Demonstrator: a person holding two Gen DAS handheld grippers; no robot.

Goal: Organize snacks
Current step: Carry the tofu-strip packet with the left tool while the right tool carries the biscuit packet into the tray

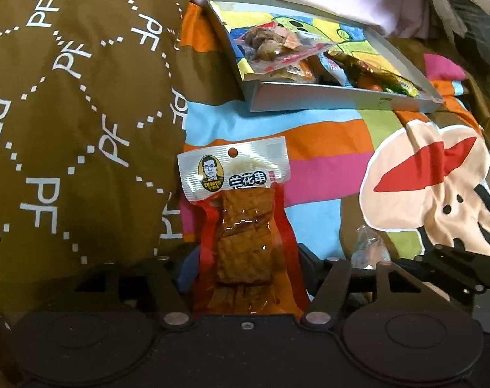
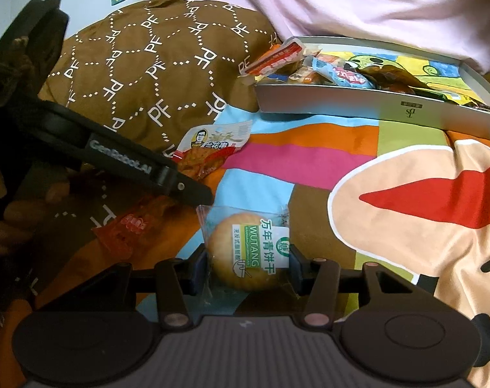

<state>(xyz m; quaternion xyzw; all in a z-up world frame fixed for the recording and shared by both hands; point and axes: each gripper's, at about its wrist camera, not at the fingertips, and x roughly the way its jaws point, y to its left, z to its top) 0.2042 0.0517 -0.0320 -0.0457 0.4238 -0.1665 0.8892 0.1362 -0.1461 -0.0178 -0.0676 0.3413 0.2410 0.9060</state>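
A red tofu-skewer pack [image 1: 241, 213] with a silver header lies flat on the striped bedsheet [image 1: 309, 161]. Its lower half sits between the fingers of my left gripper [image 1: 246, 268], which stands open, the pads beside the wrapper and not squeezing it. The same pack [image 2: 212, 145] shows in the right wrist view past a left finger [image 2: 180, 184]. My right gripper [image 2: 246, 263] is shut on a round biscuit packet [image 2: 248, 252] with a green label, low over the sheet. Farther off, a shallow grey box [image 1: 341, 97] [image 2: 358, 106] holds several snacks.
A brown pillow [image 1: 67, 113] [image 2: 154, 64] printed with PF letters bulges at the left, against the tofu pack. A small red packet [image 2: 128, 226] lies left of the biscuit. Pink cloth [image 2: 341, 6] lies behind the box. A hand [image 2: 15, 216] holds the left gripper.
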